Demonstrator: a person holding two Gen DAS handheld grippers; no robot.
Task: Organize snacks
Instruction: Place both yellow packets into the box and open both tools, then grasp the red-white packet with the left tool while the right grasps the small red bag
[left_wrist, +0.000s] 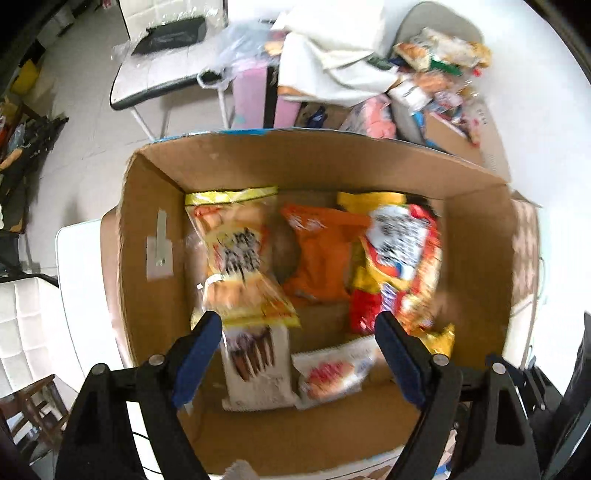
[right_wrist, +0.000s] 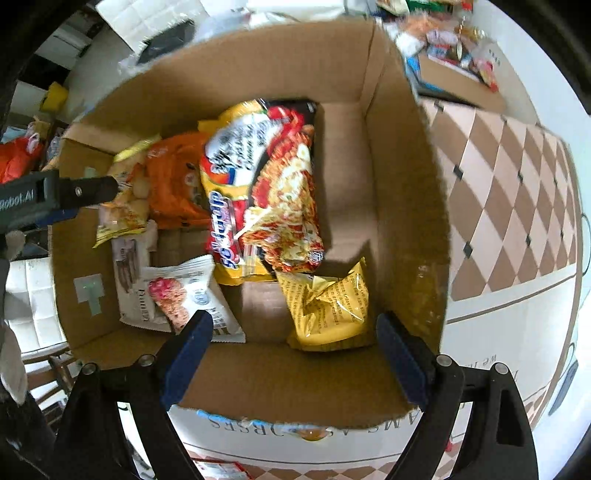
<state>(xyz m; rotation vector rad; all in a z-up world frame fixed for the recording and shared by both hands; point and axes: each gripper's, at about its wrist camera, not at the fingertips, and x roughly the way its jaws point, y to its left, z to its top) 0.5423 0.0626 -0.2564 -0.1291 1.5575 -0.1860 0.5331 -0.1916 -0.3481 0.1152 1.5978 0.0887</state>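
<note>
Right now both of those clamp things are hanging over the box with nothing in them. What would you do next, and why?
Probably swing the right hand-held gripper out toward the loose snack pile beyond the cardboard box for another packet. Both grippers are open and empty, the left hand-held gripper too, and bare floor still shows in the box beside the noodle packet.

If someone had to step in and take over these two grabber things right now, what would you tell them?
Left gripper: jaws open, empty, above the cardboard box.
Right gripper: jaws open, empty, over the same box.
In the box: noodle packet, orange bag, yellow bag, white biscuit packet, among others.
Left: more snacks piled beyond the box, not yet packed.
</note>
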